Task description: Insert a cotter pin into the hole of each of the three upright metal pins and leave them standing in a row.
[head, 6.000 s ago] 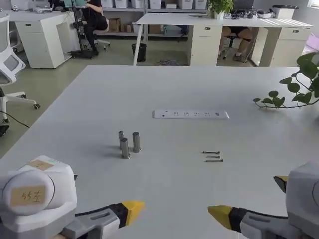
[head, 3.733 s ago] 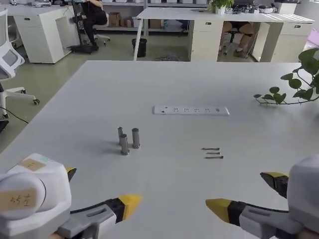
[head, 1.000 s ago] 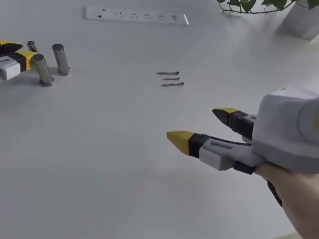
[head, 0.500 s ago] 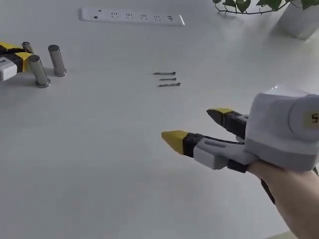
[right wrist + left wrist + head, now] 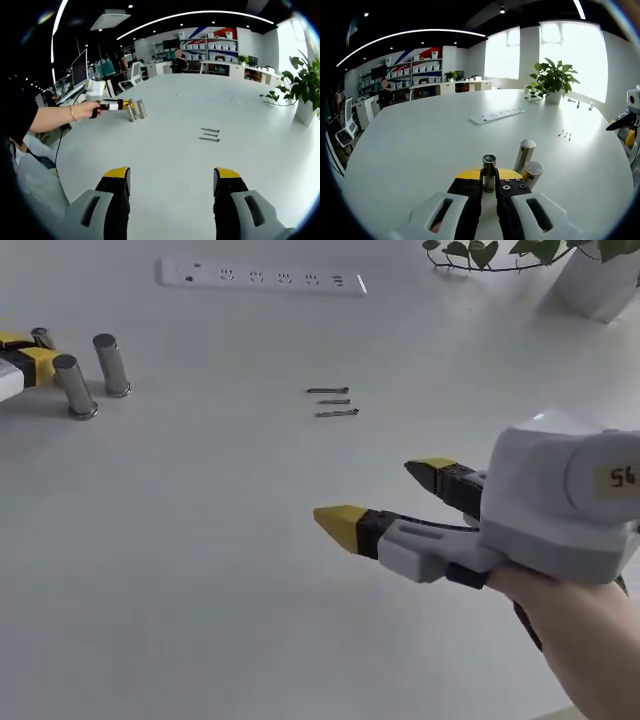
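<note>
**Right gripper** point(image 5: 380, 495): the jaws stand wide apart with nothing between them. It hovers over bare white workbench point(image 5: 200, 560) at the lower right of the head view, with the yellow tips pointing toward 10 o'clock. Its own view point(image 5: 172, 177) shows the same wide gap over bare tabletop.

**Left gripper** point(image 5: 489, 176): the jaws are closed narrow on a metal pin point(image 5: 489, 169), which stands upright between the yellow tips. In the head view this gripper point(image 5: 28, 350) enters at the left edge, about 9 o'clock, with the clamped pin point(image 5: 42, 337) at its tips. In the right gripper view a hand point(image 5: 92, 109) holds it out over the bench.

**Two other metal pins**: both stand upright on the bench just beside the left gripper's tips, one point(image 5: 75, 386) nearer the person and one point(image 5: 111, 364) just past it toward 2 o'clock. In the left gripper view they stand at 2 o'clock from the clamped pin point(image 5: 525, 154) point(image 5: 534, 171). Whether they touch it cannot be told.

**Cotter pins** point(image 5: 333, 401): three lie flat in a short stack of parallel lines, at 11 o'clock from the right gripper and well apart from the metal pins. None is in a hole.

**Surroundings**: a white power strip point(image 5: 260, 277) lies at 12 o'clock beyond the cotter pins. A potted plant point(image 5: 598, 282) stands at 2 o'clock.
</note>
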